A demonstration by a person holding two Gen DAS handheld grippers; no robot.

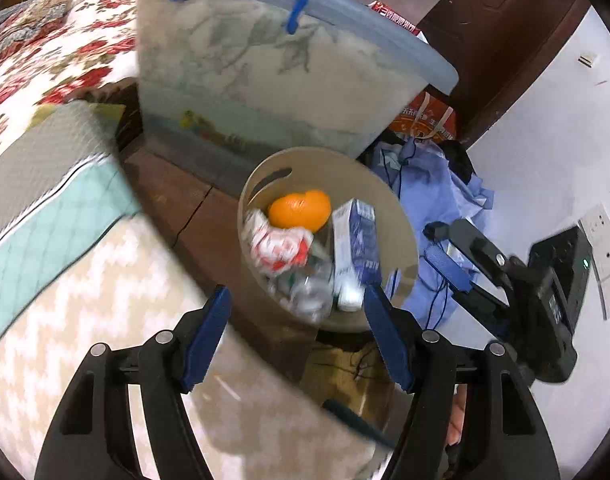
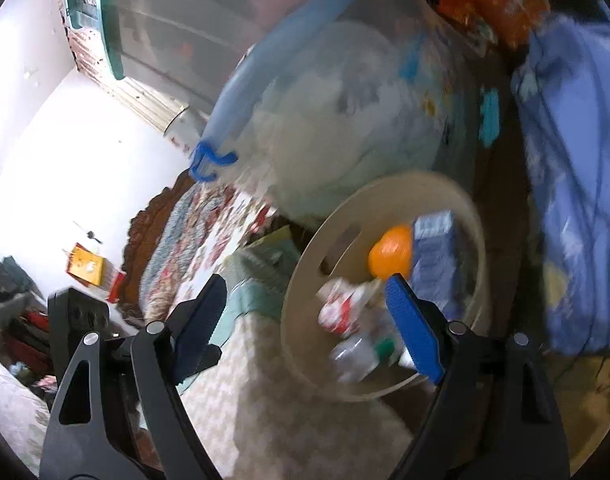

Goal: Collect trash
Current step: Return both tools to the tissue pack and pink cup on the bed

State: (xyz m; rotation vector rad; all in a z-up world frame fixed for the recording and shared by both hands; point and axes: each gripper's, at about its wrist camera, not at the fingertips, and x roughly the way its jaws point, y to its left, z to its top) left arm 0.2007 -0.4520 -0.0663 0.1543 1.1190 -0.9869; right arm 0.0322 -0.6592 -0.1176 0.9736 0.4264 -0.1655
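your left gripper and right gripper both gape empty above the bin holding an orange and carton.

Dark brown wooden floor running alongside the bed. Standing on it: a beige round bin, hard by the bed's edge. Just behind the bin, a large translucent storage box with a pale blue lid and blue handle. To one side, a heap of blue cloth, touching or very nearly touching the bin. Farther back, a red-orange bag by the dark wooden door. Bed spread with a cream zigzag blanket, a teal quilted cover and a floral quilt.
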